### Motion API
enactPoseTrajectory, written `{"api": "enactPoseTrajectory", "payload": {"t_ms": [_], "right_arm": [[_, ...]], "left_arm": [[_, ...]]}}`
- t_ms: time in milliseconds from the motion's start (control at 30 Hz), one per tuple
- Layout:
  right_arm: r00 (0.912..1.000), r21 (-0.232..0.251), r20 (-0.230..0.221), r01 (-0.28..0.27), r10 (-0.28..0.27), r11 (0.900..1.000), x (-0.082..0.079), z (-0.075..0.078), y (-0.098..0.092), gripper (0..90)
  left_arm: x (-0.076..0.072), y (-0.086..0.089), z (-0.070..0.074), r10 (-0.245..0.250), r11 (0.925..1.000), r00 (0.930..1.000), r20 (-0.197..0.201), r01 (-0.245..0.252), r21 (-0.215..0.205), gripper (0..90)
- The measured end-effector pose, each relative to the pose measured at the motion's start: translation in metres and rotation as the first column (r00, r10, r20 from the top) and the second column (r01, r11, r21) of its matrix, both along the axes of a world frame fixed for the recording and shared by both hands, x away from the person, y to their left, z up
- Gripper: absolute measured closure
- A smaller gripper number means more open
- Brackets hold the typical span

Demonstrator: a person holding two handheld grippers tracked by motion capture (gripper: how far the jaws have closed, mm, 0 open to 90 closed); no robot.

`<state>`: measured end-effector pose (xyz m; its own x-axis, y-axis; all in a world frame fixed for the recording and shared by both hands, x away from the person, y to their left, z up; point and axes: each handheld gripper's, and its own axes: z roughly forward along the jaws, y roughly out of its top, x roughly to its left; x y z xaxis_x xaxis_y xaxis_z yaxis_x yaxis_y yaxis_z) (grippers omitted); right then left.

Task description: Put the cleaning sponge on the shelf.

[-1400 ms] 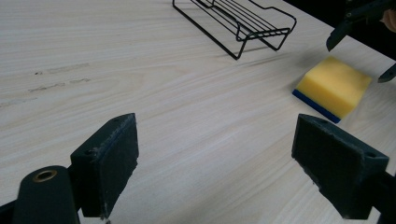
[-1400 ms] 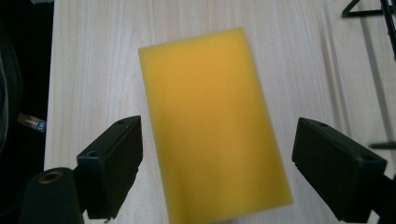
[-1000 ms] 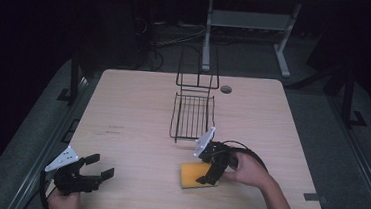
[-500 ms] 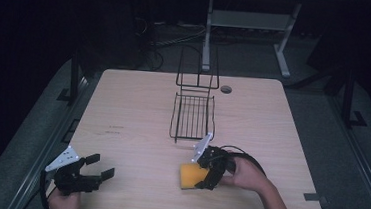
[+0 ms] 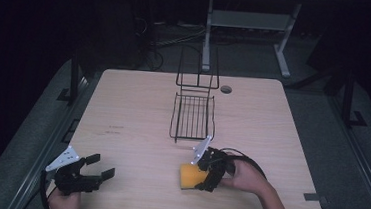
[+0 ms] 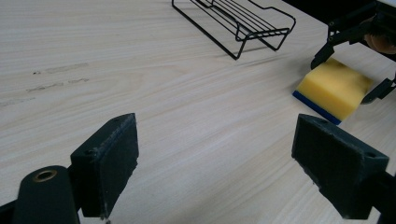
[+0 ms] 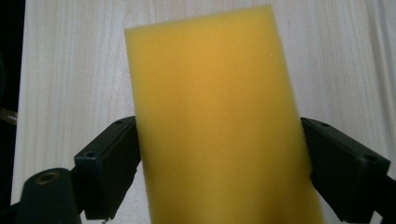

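My right claw point(image 5: 199, 176) has its jaws pressed against the two long sides of the yellow sponge point(image 5: 190, 177), pinching it; in the right gripper view the foam point(image 7: 219, 121) sits squarely between both pads, touching each. The sponge lies near the front of the surface point(image 5: 133, 105), a little right of centre, with its blue scouring layer point(image 6: 315, 107) facing down toward the wood, as the left gripper view shows. My left claw point(image 5: 99, 174) waits at the front left corner, jaws spread wide and holding nothing. I judge the grasp is made, or very nearly, but I cannot tell whether the sponge has left the wood. What is left, as I read it, is the carrying and the setting down, most likely into the black wire rack point(image 5: 192, 116) that stands just beyond the sponge toward the middle of the surface. The rack's low tray opens toward me, with a taller wire back behind it, so I would come in over the front rim rather than from the side. There is plenty of bare wood to the left and right of the rack, and my left claw is well apart from the path. The front edge of the surface is close behind my right hand point(image 5: 246, 177), so any pull-back should be small.
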<state>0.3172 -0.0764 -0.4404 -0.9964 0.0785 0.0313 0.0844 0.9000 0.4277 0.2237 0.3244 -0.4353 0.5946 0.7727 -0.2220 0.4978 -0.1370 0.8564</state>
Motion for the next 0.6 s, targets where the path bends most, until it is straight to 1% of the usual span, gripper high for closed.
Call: {"api": "enactPoseTrajectory", "payload": {"t_ms": [267,600], "right_arm": [[0.9999,-0.006,-0.009,0.011,-0.011,1.000,0.0004,-0.0050,-0.0007,14.8],[0.9999,-0.007,-0.006,0.014,-0.014,1.000,-0.0001,-0.0067,-0.0013,15.0]], "left_arm": [[-0.0001,0.0002,-0.0002,0.000,1.0000,1.0000,0.000,0.000,-0.003,14.1],[0.0000,0.0008,-0.0001,0.001,1.0000,1.0000,0.001,-0.001,-0.004,14.1]]}}
